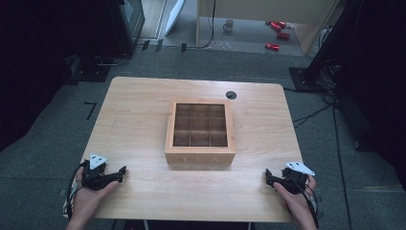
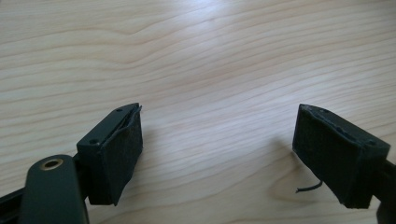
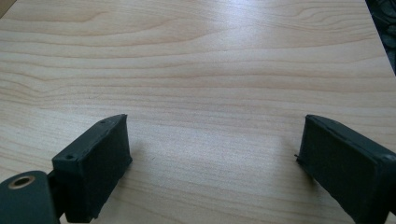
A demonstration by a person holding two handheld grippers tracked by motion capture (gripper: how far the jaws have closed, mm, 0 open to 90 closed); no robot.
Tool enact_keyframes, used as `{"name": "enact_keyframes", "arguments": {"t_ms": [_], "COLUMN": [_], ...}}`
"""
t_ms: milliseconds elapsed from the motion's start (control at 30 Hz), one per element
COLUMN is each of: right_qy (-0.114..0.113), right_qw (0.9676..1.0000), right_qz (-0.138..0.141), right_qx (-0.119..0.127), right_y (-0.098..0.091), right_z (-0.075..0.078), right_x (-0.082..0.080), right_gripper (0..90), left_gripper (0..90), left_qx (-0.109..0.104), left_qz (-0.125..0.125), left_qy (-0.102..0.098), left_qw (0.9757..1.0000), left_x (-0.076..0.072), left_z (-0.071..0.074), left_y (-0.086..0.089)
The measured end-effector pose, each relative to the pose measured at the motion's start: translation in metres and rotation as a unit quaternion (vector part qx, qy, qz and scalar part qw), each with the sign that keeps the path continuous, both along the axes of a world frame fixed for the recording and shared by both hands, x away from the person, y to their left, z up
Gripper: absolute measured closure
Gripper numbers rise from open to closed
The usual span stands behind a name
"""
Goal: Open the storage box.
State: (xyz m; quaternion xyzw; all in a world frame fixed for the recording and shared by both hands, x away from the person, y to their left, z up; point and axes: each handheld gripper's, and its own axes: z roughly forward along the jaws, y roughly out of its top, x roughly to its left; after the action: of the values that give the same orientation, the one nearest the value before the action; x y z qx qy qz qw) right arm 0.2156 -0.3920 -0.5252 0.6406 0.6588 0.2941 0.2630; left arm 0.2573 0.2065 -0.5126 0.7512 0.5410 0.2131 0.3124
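A shut wooden tea box with a window lid over several compartments stands at the middle of the light wooden table. My left gripper rests near the front left corner, held in a hand, pointing right toward the box. My right gripper rests near the front right corner, pointing left. In the left gripper view the left gripper is open over bare wood. In the right gripper view the right gripper is open too, with nothing between its pads.
A round cable hole sits in the table behind the box. Beyond the table lie grey floor, dark equipment at both sides, a mug and red items on the floor far back.
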Motion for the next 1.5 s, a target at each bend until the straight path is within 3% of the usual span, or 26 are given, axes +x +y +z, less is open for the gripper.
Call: {"name": "enact_keyframes", "arguments": {"t_ms": [233,367,500,733,900,1100,1200,1300,1333,1367,1400,1500], "right_qy": [-0.001,0.000,-0.003,-0.029,-0.035,-0.049,-0.052,-0.060,-0.060,-0.060,-0.062,-0.063], "right_qw": [1.0000,1.0000,0.9997,0.9995,0.9993,0.9983,0.9980,0.9968,0.9965,0.9965,0.9958,0.9951], "right_qz": [-0.001,-0.002,-0.008,-0.003,0.007,0.024,0.028,0.046,0.051,0.051,0.062,0.072], "right_qx": [-0.001,-0.003,-0.024,0.010,0.015,0.019,0.023,0.027,0.028,0.028,0.026,0.026], "right_y": [0.001,0.001,0.006,0.015,0.024,0.038,0.042,0.056,0.060,0.060,0.068,0.076], "right_z": [0.000,0.000,0.008,0.029,0.038,0.053,0.057,0.062,0.063,0.063,0.064,0.065], "right_x": [0.001,0.001,0.000,0.001,0.005,0.014,0.016,0.021,0.023,0.023,0.025,0.027], "right_gripper": [8.2,8.3,8.6,9.0,9.0,9.2,9.3,9.3,9.3,9.3,9.3,9.3], "left_gripper": [17.0,17.2,17.6,20.8,21.5,23.3,26.2,37.2,39.4,41.5,43.8,46.0], "left_qx": [-0.016,-0.020,-0.029,-0.026,-0.032,-0.043,-0.048,-0.053,-0.061,-0.061,-0.062,-0.058], "left_qz": [-0.042,-0.059,-0.089,-0.123,-0.137,-0.161,-0.167,-0.174,-0.183,-0.183,-0.192,-0.191], "left_qy": [-0.024,-0.027,-0.033,-0.040,-0.041,-0.042,-0.042,-0.036,-0.029,-0.029,-0.025,-0.025], "left_qw": [0.9987,0.9977,0.9951,0.9912,0.9892,0.9851,0.9840,0.9826,0.9807,0.9807,0.9792,0.9795], "left_x": [-0.002,0.001,0.006,0.013,0.019,0.023,0.023,0.025,0.026,0.026,0.026,0.027], "left_z": [0.011,0.016,0.025,0.034,0.039,0.045,0.045,0.046,0.046,0.046,0.046,0.045], "left_y": [-0.034,-0.047,-0.070,-0.096,-0.107,-0.124,-0.128,-0.132,-0.134,-0.134,-0.137,-0.138]}}
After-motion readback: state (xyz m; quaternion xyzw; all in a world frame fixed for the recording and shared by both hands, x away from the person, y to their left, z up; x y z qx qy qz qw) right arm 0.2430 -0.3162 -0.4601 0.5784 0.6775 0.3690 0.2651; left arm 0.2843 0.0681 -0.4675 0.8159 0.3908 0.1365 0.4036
